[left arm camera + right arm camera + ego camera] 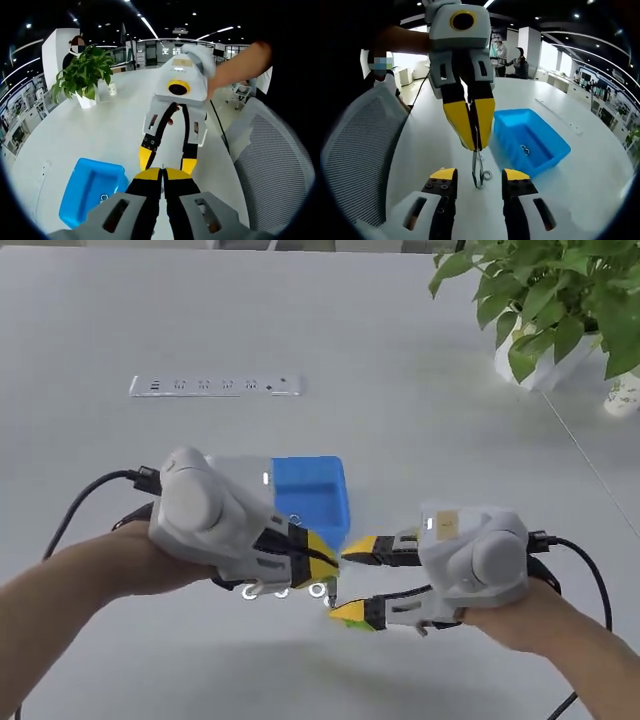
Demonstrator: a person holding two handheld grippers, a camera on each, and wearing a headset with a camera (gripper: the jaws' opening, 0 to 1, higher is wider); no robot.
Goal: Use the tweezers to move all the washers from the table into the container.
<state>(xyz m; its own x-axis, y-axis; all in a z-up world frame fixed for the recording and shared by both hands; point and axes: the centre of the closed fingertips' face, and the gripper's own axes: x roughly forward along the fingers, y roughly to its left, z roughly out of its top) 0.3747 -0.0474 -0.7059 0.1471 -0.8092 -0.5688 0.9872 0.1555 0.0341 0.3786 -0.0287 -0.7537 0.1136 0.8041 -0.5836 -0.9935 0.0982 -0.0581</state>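
Left claw (475, 142): jaws fully closed, clamping the tweezers (477, 165), which hang down from the yellow tips to the surface (400, 390). Tweezer tips sit at 1 washer (486, 175) lying on the surface; cannot tell whether they pinch it.
Right claw (350, 580): jaws wide apart, holding nothing, facing the left claw with the tweezers and washer between its tips.
Blue container (315, 485): just beside both claws, upright, at least 1 washer (525, 149) inside.
Power strip (215, 386): markings too small to read.
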